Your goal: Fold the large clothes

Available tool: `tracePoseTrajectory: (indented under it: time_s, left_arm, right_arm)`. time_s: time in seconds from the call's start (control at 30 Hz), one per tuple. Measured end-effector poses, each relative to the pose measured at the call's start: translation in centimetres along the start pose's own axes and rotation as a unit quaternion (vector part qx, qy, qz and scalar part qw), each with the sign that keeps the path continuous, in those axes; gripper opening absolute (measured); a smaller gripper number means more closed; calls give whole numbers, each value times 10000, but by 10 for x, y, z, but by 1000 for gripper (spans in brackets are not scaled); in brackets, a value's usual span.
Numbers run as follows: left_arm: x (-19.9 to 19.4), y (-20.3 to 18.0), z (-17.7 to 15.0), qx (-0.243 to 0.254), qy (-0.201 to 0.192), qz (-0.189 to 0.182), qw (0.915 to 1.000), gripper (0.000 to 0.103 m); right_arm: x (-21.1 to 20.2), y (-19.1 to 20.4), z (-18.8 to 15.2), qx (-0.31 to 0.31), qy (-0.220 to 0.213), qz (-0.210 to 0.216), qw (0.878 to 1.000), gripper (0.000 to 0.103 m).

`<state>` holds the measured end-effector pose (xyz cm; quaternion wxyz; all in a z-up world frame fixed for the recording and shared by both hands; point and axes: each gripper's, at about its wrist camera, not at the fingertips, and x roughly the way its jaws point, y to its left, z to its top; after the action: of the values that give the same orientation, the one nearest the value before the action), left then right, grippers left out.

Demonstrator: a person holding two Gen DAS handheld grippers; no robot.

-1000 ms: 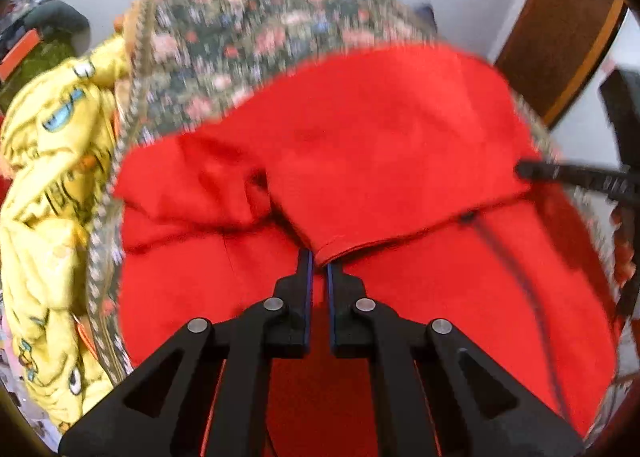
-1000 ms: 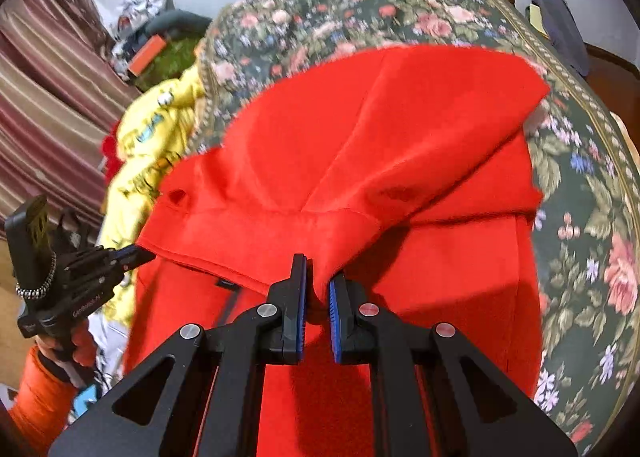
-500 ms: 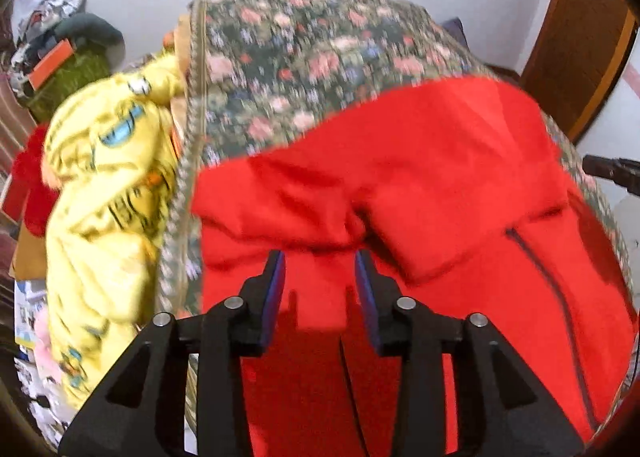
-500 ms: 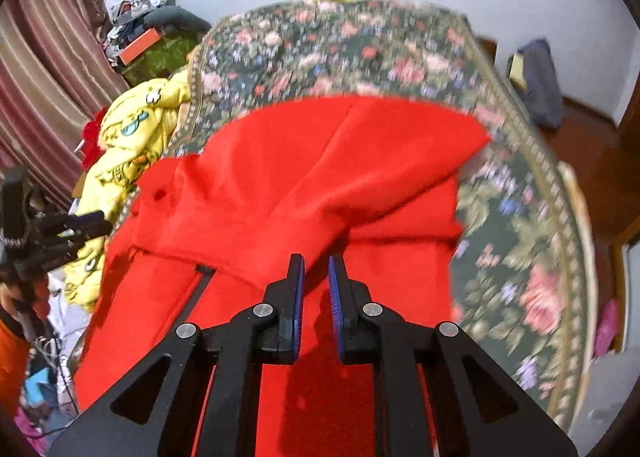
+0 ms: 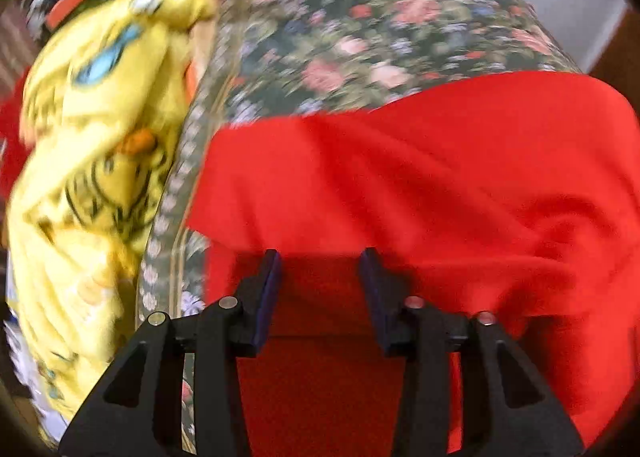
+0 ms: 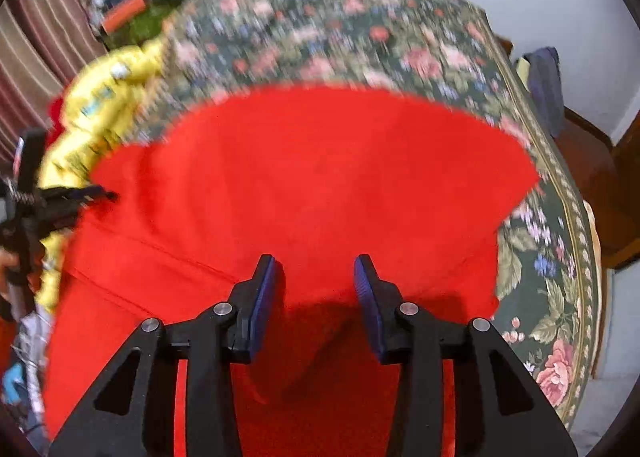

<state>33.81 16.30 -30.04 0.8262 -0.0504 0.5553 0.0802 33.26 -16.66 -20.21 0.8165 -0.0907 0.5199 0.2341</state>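
A large red garment (image 5: 420, 185) lies on a table covered with a floral cloth (image 5: 360, 25). Its upper part is folded forward over the lower part. My left gripper (image 5: 320, 261) is open and empty just above the fold's near left edge. In the right wrist view the red garment (image 6: 320, 177) fills the middle. My right gripper (image 6: 315, 265) is open and empty over the garment's near part. The left gripper (image 6: 96, 195) shows at the left edge of that view, by the garment's left side.
A yellow printed garment (image 5: 88, 161) is heaped off the table's left edge. Clutter with an orange item (image 6: 124, 13) sits at the back left by striped curtains (image 6: 36, 41). A dark cloth (image 6: 546, 81) hangs at the back right. The table's right edge (image 6: 580, 257) borders a wooden floor.
Both grippers let go of the red garment and opened, the left first, then the right. The folded upper part now lies flat. Both grippers have pulled back toward the near side.
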Motion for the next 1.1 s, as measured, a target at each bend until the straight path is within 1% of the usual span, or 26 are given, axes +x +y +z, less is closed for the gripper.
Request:
tracePoseTrajectory:
  time_s: [0.03, 0.07, 0.1, 0.13, 0.17, 0.23, 0.27, 0.33, 0.37, 0.43, 0.5, 0.57, 0.77, 0.97, 1.07, 1.1]
  left_arm:
    - [0, 12, -2, -188, -75, -48, 9998, 58]
    - [1, 19, -4, -285, -71, 25, 9996, 59]
    - [2, 26, -5, -355, -49, 237, 9991, 59]
    - [3, 35, -7, -389, -49, 408, 9984, 59]
    - [4, 40, -8, -405, -44, 429, 9983, 59]
    - [5, 51, -11, -393, 35, 549, 9977, 58]
    - [4, 53, -14, -358, 46, 709, 9968, 58]
    - [3, 56, -20, -191, 105, 1127, 9934, 57]
    - [3, 60, -23, -168, 153, 1116, 9935, 57]
    - [-5, 66, -31, -228, 209, 928, 9952, 57]
    - [-19, 67, -39, -235, 119, 745, 9969, 57]
    - [-40, 64, -46, -186, -62, 605, 9980, 57]
    - [-103, 47, -53, -13, -578, 260, 9980, 58]
    - [-166, 37, -61, 160, -1085, -66, 9939, 58]
    - [-191, 32, -71, 273, -1262, -231, 9914, 64]
    - [-195, 31, -74, 289, -1281, -283, 9909, 69]
  right_arm:
    - [-2, -4, -5, -22, -107, 2, 9999, 42]
    - [-5, -8, -11, -11, -191, -35, 9998, 52]
    - [-8, -11, -15, 22, -207, -115, 9997, 58]
    - [-9, -16, -20, 89, -216, -225, 9995, 70]
    - [-11, -22, -26, 164, -241, -219, 9993, 75]
    - [-15, -32, -35, 363, -178, -13, 9992, 76]
    - [-17, -37, -40, 483, -102, 43, 9988, 76]
    - [-21, -42, -49, 560, -7, -187, 9983, 76]
    - [-26, -45, -54, 595, -36, -216, 9980, 76]
    - [-32, -53, -58, 806, -41, -58, 9967, 76]
    - [-44, -59, -66, 1050, -69, 49, 9944, 76]
    - [-54, -60, -70, 1098, -135, 6, 9939, 76]
    - [-97, -49, -77, 854, -502, -292, 9947, 76]
    - [-135, -33, -86, 608, -949, -405, 9928, 76]
    - [-144, -25, -91, 501, -1043, -455, 9922, 76]
    - [-147, -21, -93, 450, -1062, -468, 9922, 76]
